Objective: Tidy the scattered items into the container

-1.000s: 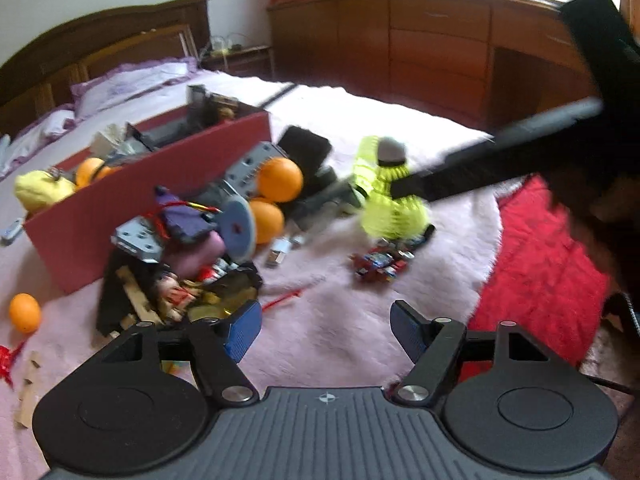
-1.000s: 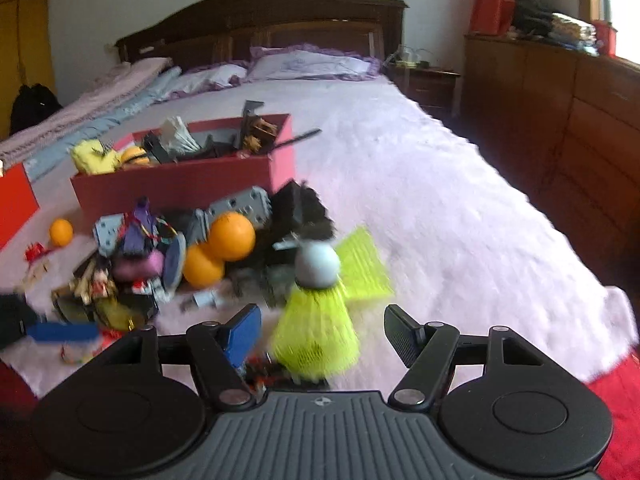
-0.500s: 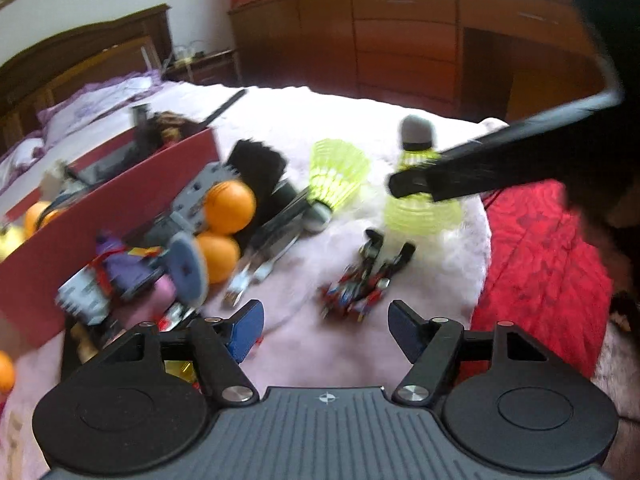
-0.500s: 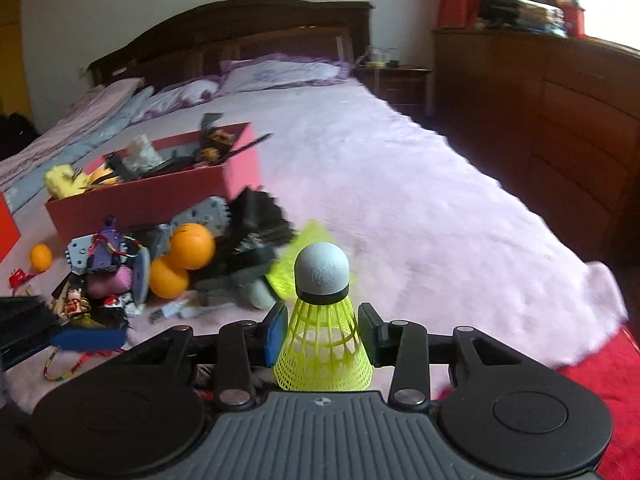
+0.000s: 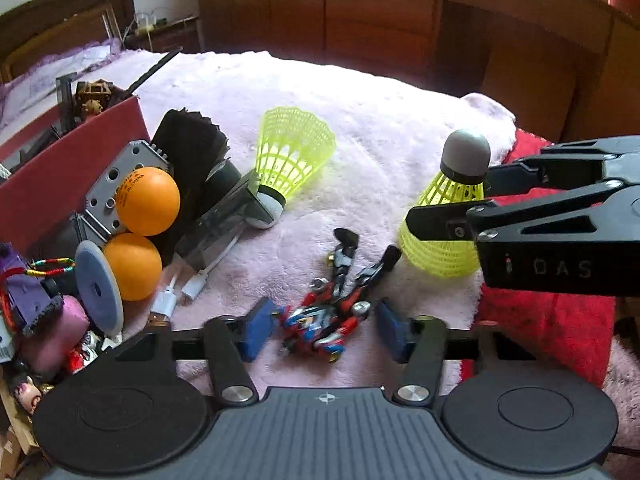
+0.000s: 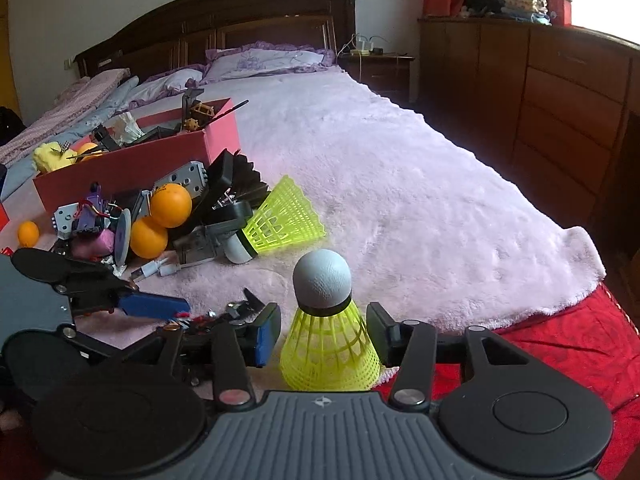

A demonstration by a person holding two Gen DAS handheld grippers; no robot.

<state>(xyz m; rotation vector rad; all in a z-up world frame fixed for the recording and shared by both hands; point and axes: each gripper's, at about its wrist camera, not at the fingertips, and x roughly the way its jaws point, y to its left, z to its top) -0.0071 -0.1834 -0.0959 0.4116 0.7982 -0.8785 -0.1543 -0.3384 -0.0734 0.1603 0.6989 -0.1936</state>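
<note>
My right gripper (image 6: 323, 334) is shut on a yellow shuttlecock (image 6: 328, 338) with a grey cork tip pointing up; it also shows in the left wrist view (image 5: 448, 224), held just above the bed edge. My left gripper (image 5: 324, 330) is open with its blue pads either side of a red-and-blue robot toy (image 5: 332, 316) lying on the pink blanket. A second yellow shuttlecock (image 5: 290, 162) lies on its side near the pile. The red box (image 6: 132, 164), holding several items, stands at the left.
Beside the box lies a pile: two orange balls (image 5: 146, 202), a grey metal bracket (image 5: 116, 176), a black fan-like object (image 5: 192, 152), white USB plugs (image 5: 176, 296), a purple toy (image 5: 28, 292). A red cloth (image 5: 548, 320) covers the bed's near right edge. Wooden drawers (image 6: 560, 92) stand beyond.
My left gripper has moved forward and down so its pads now flank the robot toy. My right gripper still holds the shuttlecock, with its pads a little wider apart.
</note>
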